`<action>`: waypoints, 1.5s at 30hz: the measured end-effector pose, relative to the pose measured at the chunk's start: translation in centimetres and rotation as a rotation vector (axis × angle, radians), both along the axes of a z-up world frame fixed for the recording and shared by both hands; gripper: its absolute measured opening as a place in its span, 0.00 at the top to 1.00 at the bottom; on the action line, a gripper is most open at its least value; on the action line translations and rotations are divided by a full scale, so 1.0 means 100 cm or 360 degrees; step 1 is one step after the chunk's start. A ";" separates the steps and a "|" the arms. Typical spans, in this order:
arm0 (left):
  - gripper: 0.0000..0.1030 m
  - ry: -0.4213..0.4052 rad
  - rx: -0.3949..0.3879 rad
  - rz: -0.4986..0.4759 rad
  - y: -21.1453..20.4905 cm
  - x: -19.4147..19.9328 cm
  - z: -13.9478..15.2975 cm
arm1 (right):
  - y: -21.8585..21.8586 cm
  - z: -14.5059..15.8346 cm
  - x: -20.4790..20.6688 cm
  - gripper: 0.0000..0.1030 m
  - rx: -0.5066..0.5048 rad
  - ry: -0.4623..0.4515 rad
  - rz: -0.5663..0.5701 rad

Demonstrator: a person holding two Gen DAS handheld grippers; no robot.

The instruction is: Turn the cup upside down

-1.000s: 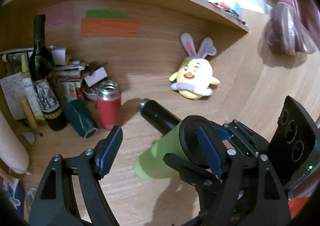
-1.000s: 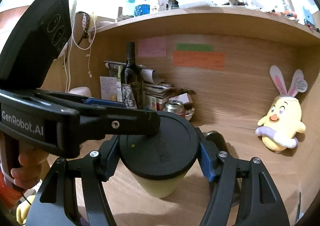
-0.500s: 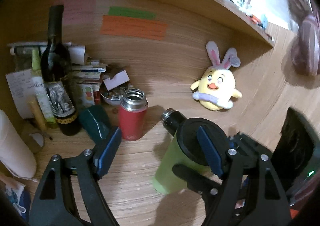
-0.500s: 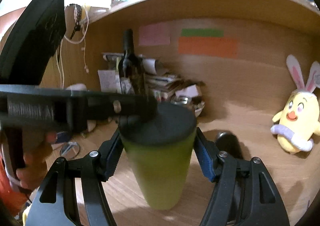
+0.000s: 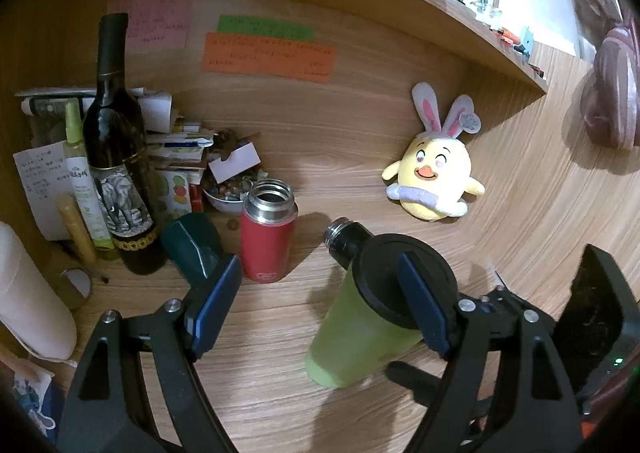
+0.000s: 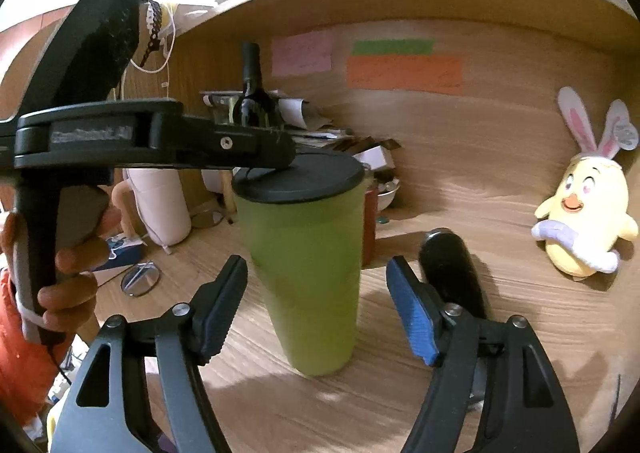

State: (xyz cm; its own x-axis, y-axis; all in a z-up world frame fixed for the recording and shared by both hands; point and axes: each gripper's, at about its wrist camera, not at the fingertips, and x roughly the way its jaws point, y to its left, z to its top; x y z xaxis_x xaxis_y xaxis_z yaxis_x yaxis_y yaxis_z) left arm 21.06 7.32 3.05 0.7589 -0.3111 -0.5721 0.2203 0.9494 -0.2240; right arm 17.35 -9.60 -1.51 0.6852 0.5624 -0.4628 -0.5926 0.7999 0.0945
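Wooden desk [image 6: 500, 333] and its back wall frame the scene, with pink, green and orange notes [image 5: 268, 57] stuck to the panel. Left gripper [image 5: 320, 305] hangs with its blue pads spread wide; the right-hand finger [image 5: 420, 305] rests on the black lid of the green cup [image 6: 308, 273], seen from the right wrist as a black arm lying across the lid's rim. Right gripper [image 6: 316, 309] is also spread, its pads standing either side of the cup's lower body and clear of it. The cup stands upright on the desk, lid on top, narrow base down, near the front centre. A dark wine bottle [image 5: 116, 157] rises at the left among stacked papers. A yellow chick plush with rabbit ears [image 5: 432, 177] leans by the back wall at the right. A red steel flask [image 5: 268, 229], open-topped, stands behind the cup, beside a black bottle [image 6: 452, 265] lying on its side.
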 end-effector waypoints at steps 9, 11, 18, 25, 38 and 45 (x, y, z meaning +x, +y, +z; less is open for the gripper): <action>0.22 -0.0107 0.0108 0.0030 -0.012 -0.027 0.019 | -0.024 0.021 -0.030 0.22 0.0032 -0.0097 -0.0059; 0.22 -0.0144 0.0119 0.0043 -0.012 -0.038 0.024 | -0.030 0.025 -0.036 0.20 0.0040 -0.0113 -0.0065; 0.11 -0.0333 0.0165 0.0170 -0.015 -0.103 0.032 | -0.054 0.040 -0.068 0.18 0.0069 -0.0199 -0.0113; 0.02 -0.0482 0.0213 0.0249 -0.029 -0.160 0.024 | -0.077 0.043 -0.098 0.00 0.0086 -0.0271 -0.0195; 0.00 -0.0535 0.0243 0.0286 -0.060 -0.208 0.002 | -0.097 0.046 -0.137 0.00 0.0137 -0.0298 -0.0235; 0.00 -0.0491 0.0201 0.0271 -0.061 -0.209 -0.005 | -0.100 0.039 -0.136 0.00 0.0141 -0.0264 -0.0260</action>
State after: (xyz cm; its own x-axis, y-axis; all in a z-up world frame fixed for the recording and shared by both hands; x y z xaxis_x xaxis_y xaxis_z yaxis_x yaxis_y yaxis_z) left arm 0.21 1.27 2.51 0.9364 -0.1073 -0.3342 0.0960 0.9941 -0.0502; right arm 3.73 -19.58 2.40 0.8330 0.4711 -0.2900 -0.4692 0.8794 0.0809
